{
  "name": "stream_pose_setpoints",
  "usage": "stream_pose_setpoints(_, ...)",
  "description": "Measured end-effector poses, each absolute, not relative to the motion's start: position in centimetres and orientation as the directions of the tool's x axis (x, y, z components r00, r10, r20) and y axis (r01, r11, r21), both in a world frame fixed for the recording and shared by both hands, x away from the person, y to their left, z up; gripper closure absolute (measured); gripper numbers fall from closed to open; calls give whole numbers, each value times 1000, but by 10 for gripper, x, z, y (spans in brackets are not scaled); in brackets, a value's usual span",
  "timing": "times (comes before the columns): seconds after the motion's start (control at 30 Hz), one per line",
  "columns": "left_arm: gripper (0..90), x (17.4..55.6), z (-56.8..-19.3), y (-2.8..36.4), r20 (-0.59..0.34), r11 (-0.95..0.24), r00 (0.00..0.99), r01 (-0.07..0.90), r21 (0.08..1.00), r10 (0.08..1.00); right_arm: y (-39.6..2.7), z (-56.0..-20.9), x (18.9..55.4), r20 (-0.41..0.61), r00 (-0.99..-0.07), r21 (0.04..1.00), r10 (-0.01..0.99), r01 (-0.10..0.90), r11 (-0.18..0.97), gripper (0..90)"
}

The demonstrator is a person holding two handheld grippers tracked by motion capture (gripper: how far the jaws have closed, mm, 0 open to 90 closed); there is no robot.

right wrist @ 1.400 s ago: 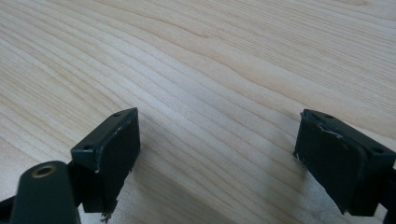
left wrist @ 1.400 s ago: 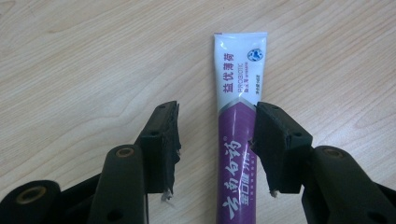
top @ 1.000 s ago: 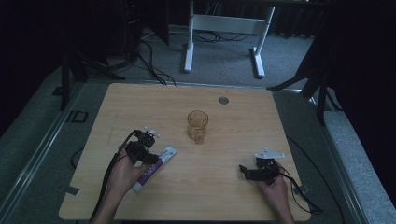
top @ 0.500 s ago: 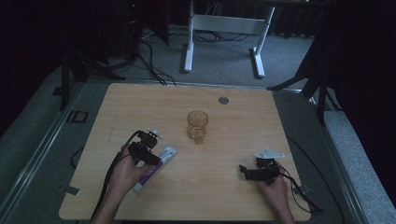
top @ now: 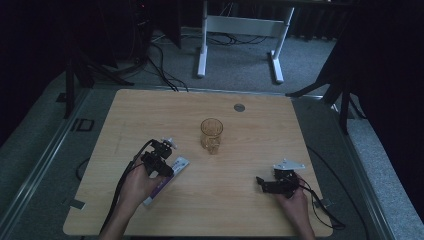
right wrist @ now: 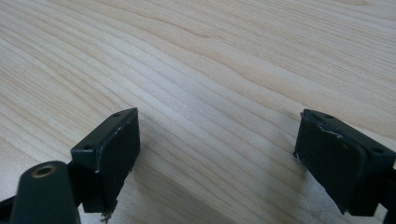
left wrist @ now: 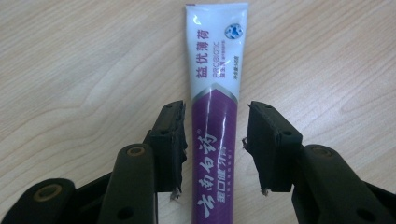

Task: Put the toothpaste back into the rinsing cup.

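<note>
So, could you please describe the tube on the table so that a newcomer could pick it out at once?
Start at the wooden table and go to its near left part, where the left gripper straddles it. The toothpaste tube lies flat there, white and purple with printed characters, unlike the amber glass standing mid-table.

Both grippers are black. The left gripper [left wrist: 214, 149] has two flat rectangular pads [left wrist: 175, 140] on thick rounded arms, each arm carrying a brass-coloured rivet behind its pad. The right gripper [right wrist: 217, 158] has the same pads, scuffed pale along their edges. In the high view a grey three-cornered plate [top: 288, 164] tops it, and black cables [top: 120, 187] trail behind each.
</note>
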State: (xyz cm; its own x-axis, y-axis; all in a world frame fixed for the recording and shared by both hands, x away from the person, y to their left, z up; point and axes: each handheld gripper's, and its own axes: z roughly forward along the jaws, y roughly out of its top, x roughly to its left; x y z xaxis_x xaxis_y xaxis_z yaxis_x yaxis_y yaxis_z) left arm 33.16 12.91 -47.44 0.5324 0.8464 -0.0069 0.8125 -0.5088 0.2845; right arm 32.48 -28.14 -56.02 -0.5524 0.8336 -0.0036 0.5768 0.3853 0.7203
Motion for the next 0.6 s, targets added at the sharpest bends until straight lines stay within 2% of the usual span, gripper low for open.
stream_pose_setpoints(0.6, 550, 333, -482, 123, -2, -548, 561, 809, 213, 828, -281, -560, 325, -4, -553, 720, 833, 576, 386, 139)
